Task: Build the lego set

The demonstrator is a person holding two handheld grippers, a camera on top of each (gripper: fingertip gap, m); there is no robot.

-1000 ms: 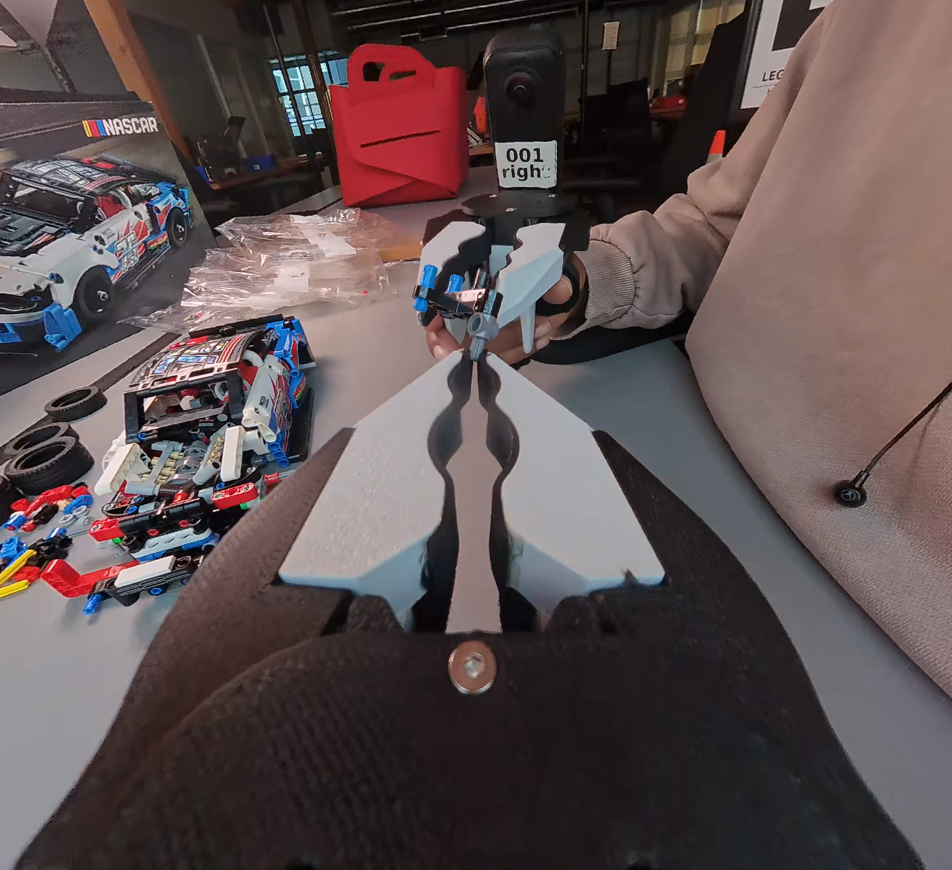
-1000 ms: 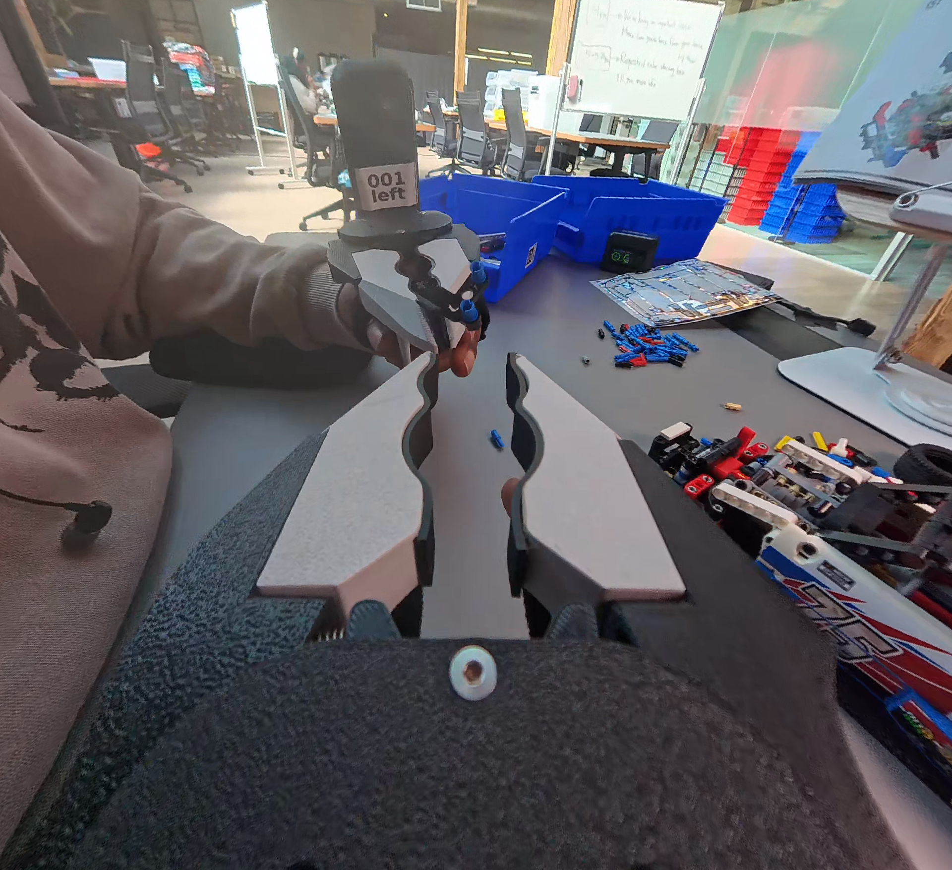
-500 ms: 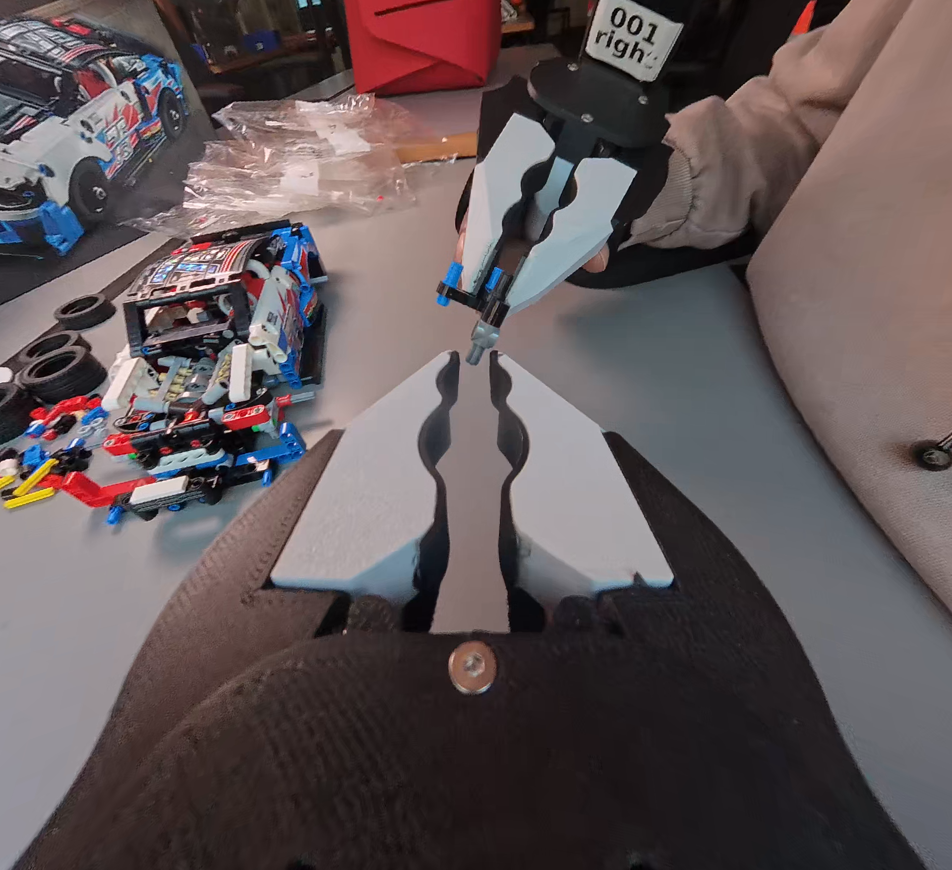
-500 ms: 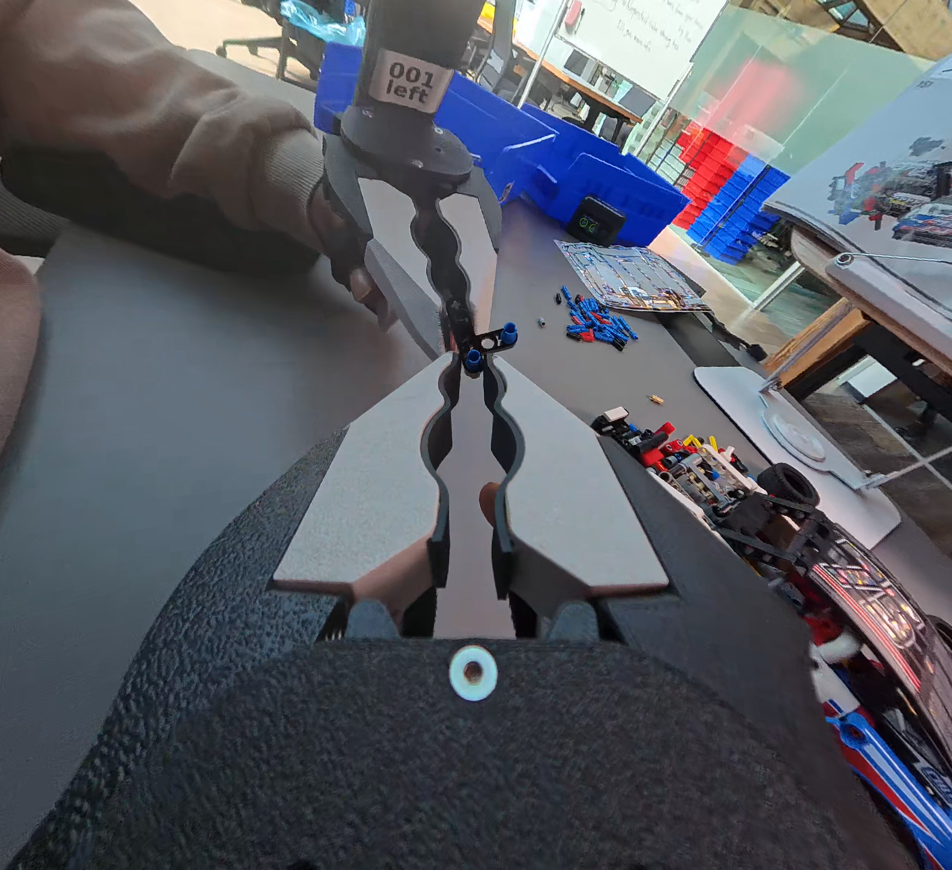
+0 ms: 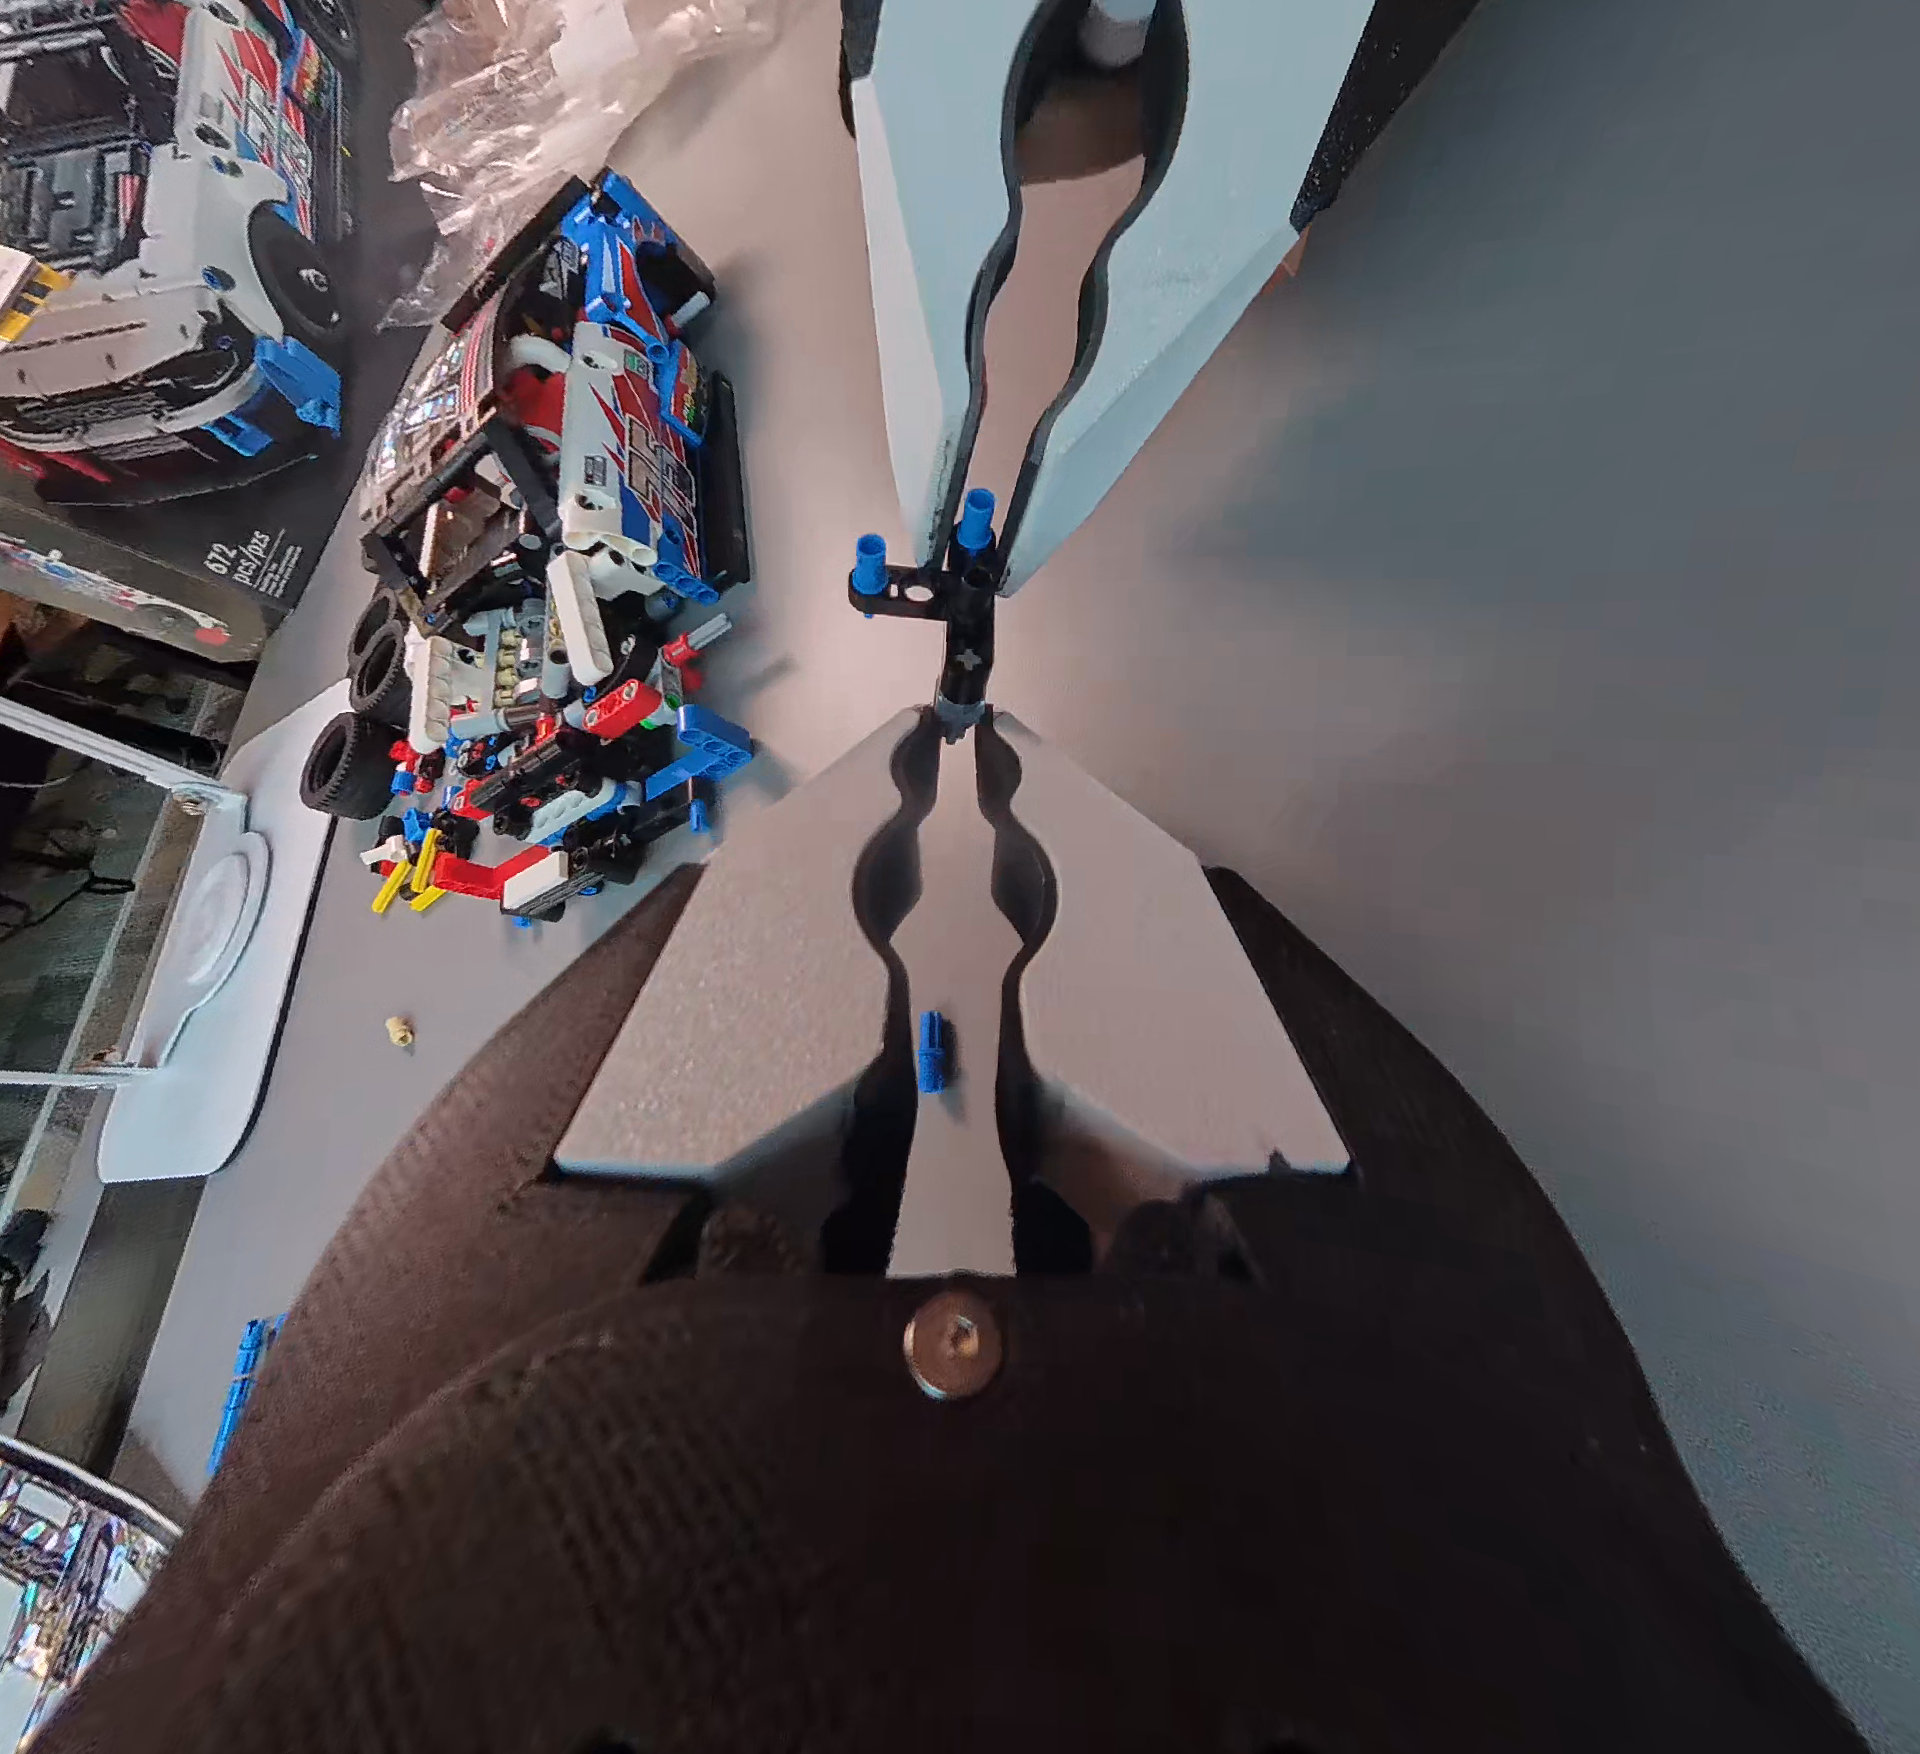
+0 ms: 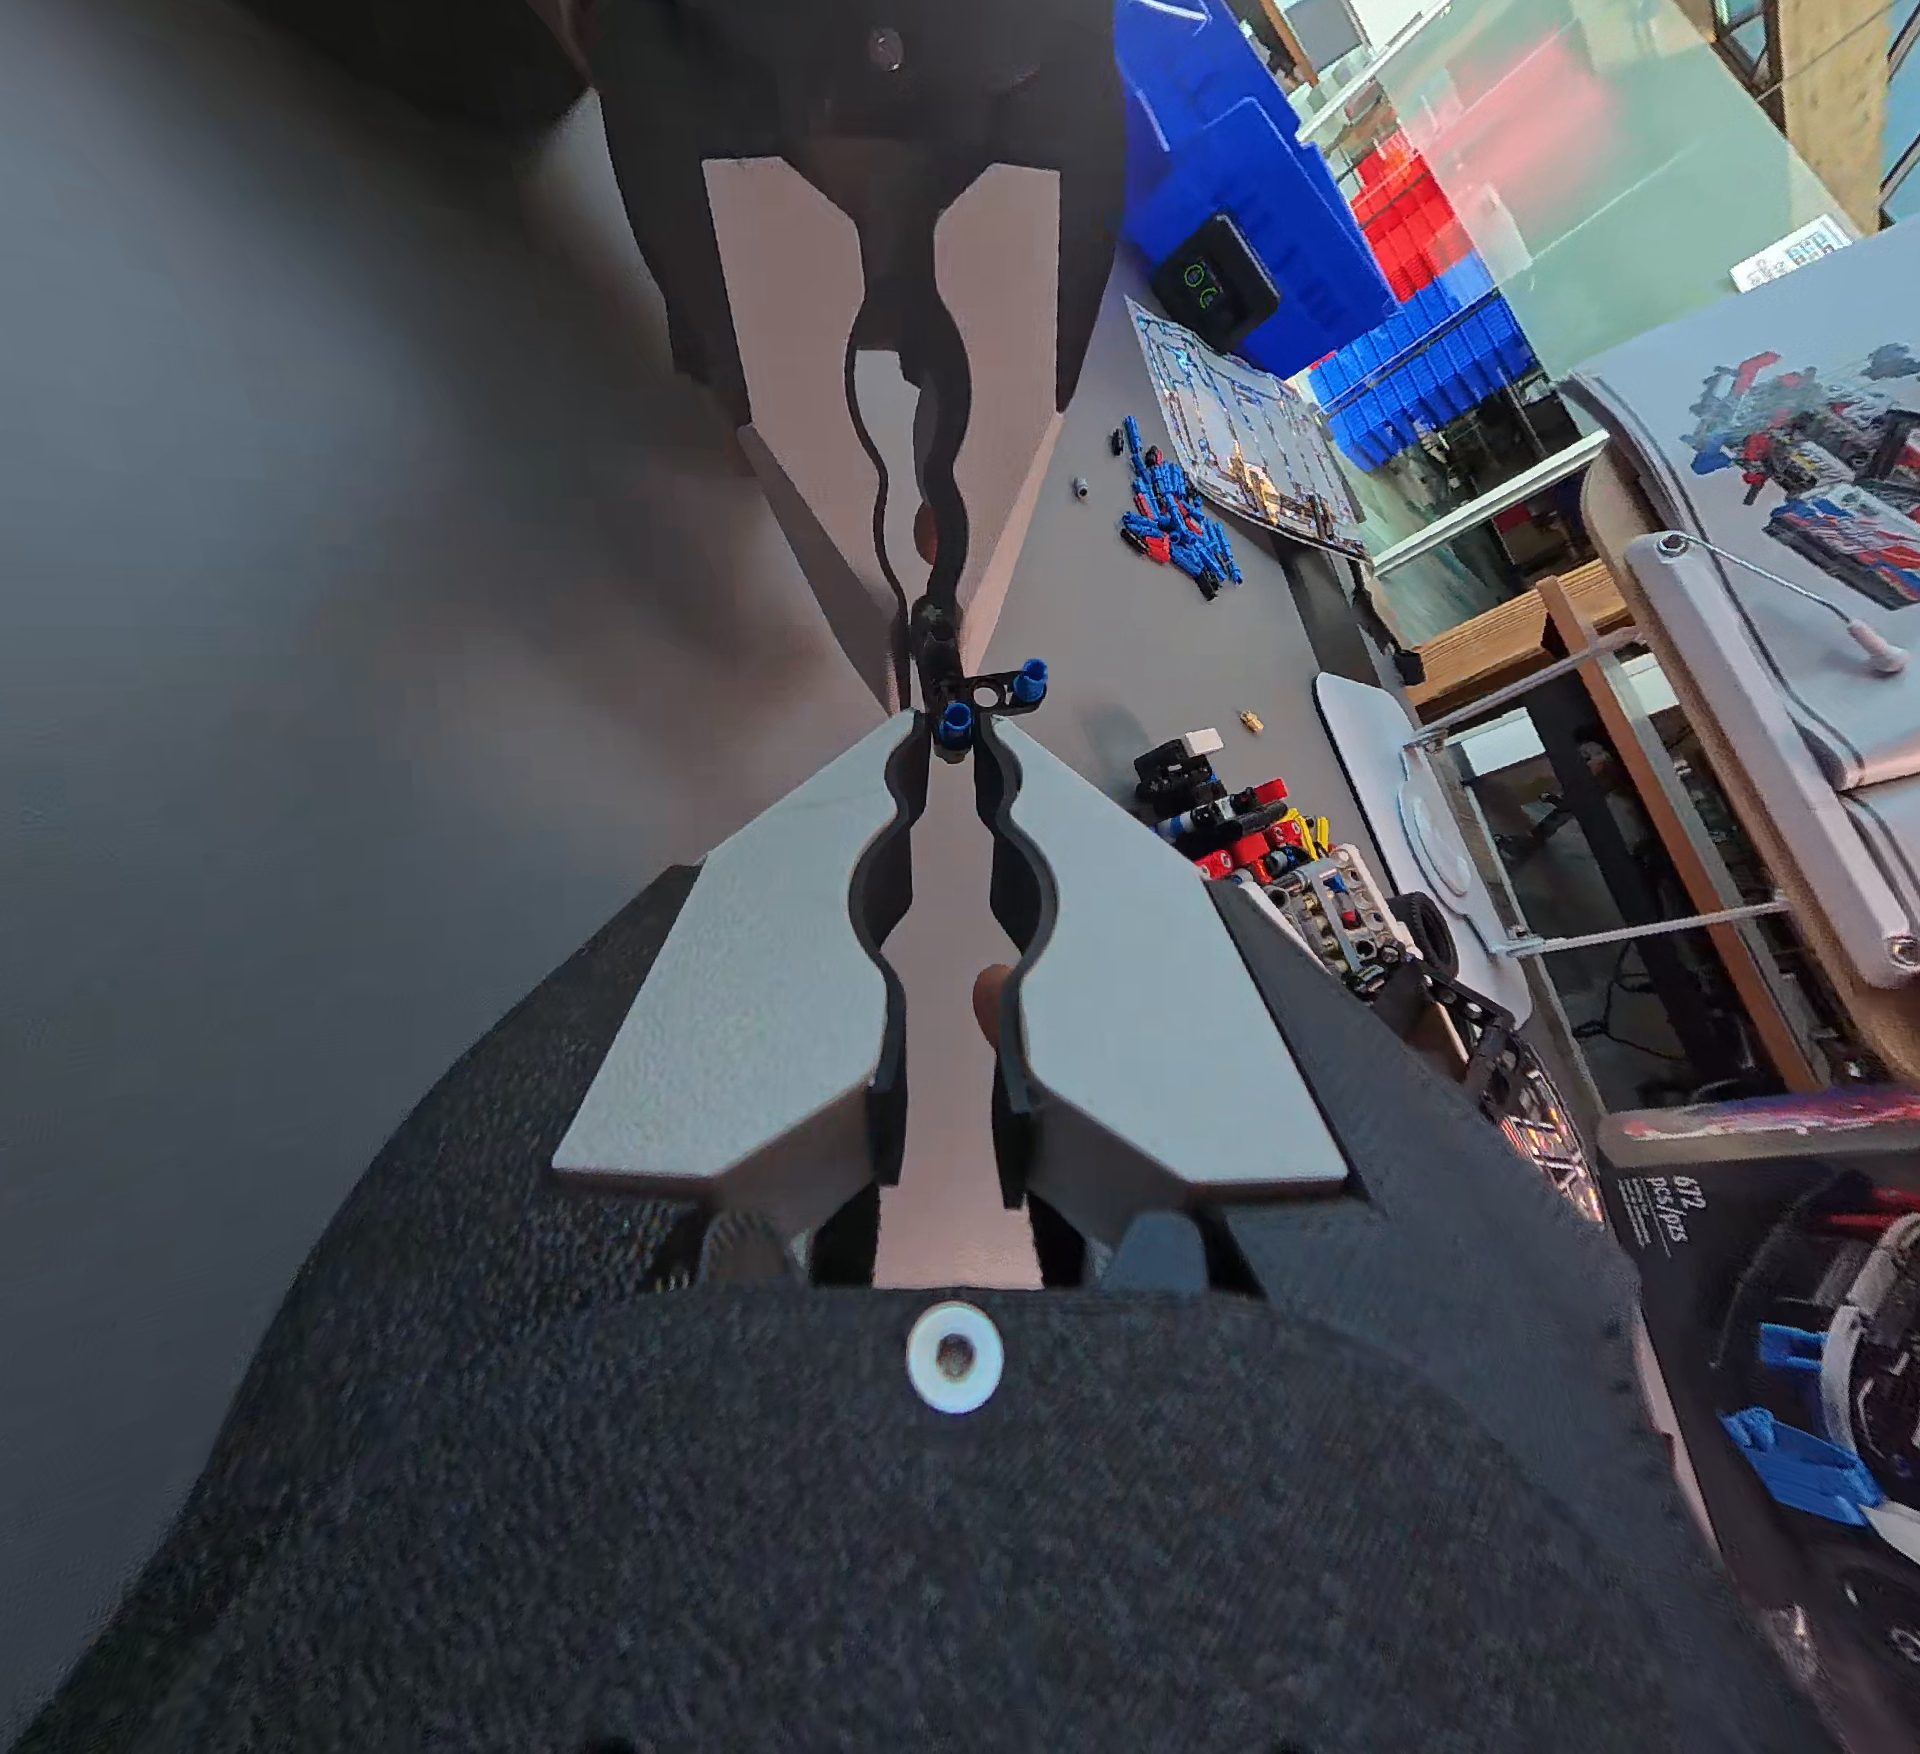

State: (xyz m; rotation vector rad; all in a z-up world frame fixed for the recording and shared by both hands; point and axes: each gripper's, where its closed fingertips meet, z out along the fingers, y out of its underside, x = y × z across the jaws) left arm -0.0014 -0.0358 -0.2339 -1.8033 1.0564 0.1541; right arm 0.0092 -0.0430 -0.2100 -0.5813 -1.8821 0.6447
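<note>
I judged the step a handover, best done by keeping both grippers in line and freeing one grip only once the other was firm. At frame centre of the left wrist view, my left gripper [image 5: 956, 717] was closed on the grey lower tip of the small black piece [image 5: 961, 608]. From the top, my right gripper [image 5: 971, 551] pointed straight back, pinching its blue-pinned end.
</note>
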